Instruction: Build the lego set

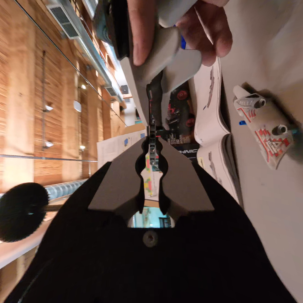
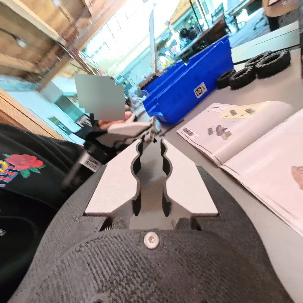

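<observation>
My left gripper [image 1: 152,143] is shut on a dark grey Technic beam [image 1: 152,147] with round holes and holds it in the air, on edge. The beam runs on into a black part [image 1: 154,96] that lies between the grey fingers [image 1: 136,91] of the right gripper, which a hand [image 1: 205,32] holds. In the right wrist view my right gripper [image 2: 150,141] has its jaws apart, with the end of the beam [image 2: 149,134] at its fingertips. The left gripper [image 2: 129,129] shows there, pinching the beam from the left.
An open instruction booklet [image 2: 237,139] [image 1: 211,114] lies on the grey table [image 2: 278,246]. A blue bin [image 2: 188,91] and several black tyres [image 2: 255,70] stand behind it. A white stickered body panel [image 1: 262,126], a blue pin [image 1: 242,122] and the set's box [image 1: 180,118] are nearby. A person's dark sleeve [image 2: 32,147] is at the left. The tips of both grippers are at nearly the same place.
</observation>
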The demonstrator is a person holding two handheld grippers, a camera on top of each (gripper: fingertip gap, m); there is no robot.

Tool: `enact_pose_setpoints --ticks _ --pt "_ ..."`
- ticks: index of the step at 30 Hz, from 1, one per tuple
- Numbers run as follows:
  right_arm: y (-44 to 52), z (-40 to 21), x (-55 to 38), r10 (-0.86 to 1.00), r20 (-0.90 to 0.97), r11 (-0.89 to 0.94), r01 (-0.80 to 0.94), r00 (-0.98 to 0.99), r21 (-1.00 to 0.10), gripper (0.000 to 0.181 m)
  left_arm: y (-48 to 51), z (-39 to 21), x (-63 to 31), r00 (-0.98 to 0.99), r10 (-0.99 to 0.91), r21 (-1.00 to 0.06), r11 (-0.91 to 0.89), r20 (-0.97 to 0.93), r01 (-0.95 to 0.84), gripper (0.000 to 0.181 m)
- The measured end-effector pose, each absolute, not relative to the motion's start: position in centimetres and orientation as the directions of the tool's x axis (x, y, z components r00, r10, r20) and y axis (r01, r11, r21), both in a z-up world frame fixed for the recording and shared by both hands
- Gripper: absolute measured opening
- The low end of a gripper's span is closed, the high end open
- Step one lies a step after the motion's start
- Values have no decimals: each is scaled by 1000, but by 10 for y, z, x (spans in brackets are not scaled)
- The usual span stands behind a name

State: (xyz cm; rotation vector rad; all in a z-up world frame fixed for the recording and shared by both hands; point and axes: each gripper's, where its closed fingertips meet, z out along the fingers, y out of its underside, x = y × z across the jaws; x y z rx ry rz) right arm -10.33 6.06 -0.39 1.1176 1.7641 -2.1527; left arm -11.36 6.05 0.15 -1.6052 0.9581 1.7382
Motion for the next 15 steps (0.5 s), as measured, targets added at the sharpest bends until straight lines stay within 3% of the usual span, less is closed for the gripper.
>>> enact_pose_setpoints --ticks 4,15 --pt "61 2 -101 241 -692 -357 601 -680 -715 12 60 3 -109 -203 -68 205 -572 -977 -794 4" --pt "57 2 -97 229 -693 -344 609 -684 -715 8 56 6 -112 -323 -74 300 -600 -944 -741 5"
